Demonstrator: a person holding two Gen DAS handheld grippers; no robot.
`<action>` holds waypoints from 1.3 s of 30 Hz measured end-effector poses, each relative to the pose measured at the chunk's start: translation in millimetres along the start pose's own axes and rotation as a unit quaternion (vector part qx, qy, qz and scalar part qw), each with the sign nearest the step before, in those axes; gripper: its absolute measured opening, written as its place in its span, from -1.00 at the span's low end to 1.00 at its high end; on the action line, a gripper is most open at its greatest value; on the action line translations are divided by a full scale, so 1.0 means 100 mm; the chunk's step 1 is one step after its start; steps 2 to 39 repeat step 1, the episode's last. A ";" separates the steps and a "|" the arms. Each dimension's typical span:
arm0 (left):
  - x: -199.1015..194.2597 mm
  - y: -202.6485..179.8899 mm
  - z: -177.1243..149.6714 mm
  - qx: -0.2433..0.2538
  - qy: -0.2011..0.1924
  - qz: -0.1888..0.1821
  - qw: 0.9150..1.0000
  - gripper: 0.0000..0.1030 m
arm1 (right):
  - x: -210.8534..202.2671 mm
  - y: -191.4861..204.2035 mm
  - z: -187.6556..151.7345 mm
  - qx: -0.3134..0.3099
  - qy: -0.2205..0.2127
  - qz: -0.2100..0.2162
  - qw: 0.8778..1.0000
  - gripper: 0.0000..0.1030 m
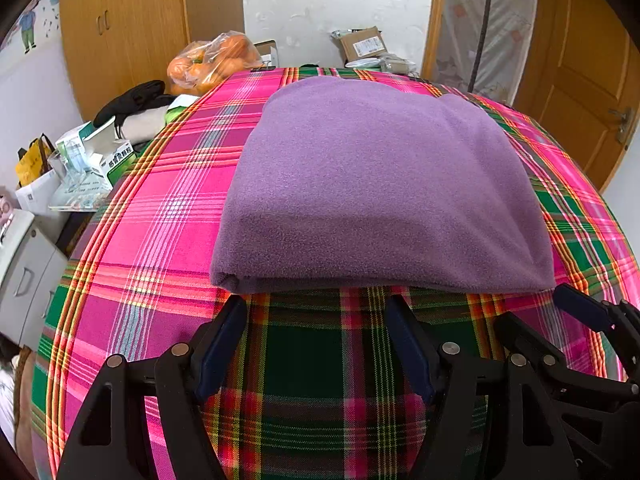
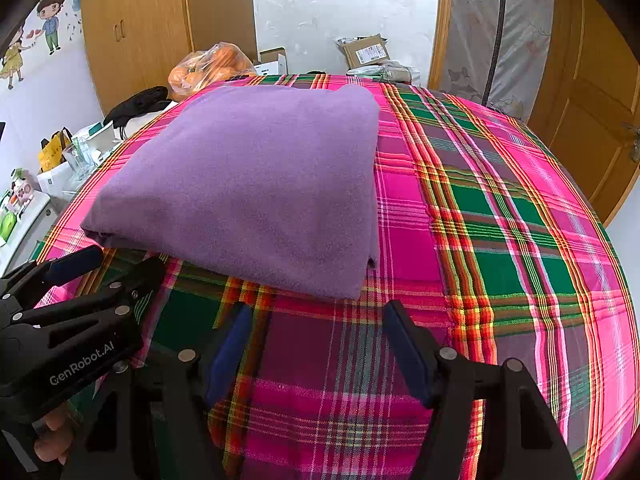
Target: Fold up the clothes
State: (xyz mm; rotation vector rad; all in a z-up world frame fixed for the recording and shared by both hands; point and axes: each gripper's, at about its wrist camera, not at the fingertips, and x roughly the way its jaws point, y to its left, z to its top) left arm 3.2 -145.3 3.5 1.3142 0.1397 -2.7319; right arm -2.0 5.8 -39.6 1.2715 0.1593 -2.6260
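left claw (image 1: 316, 320) released, empty | right claw (image 2: 316, 324) released, empty | purple fleece (image 1: 372, 184) lay folded on plaid tabletop (image 1: 160, 216), just beyond both claws | risk: pinching only top layer would peel fold open; dragging could bunch plaid cloth

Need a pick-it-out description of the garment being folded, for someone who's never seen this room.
Start at the bed covered by a pink, green and red plaid sheet. On it, just ahead of the open left gripper and right gripper, lies the purple fleece garment, folded into a thick flat rectangle. It is the only plain, single-colour item on the plaid; the black clothing lies off the bed's left edge.
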 end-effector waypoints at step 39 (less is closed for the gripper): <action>0.00 0.00 0.00 0.000 0.000 0.000 1.000 0.43 | 0.00 0.00 0.00 0.000 0.000 0.000 1.000 0.33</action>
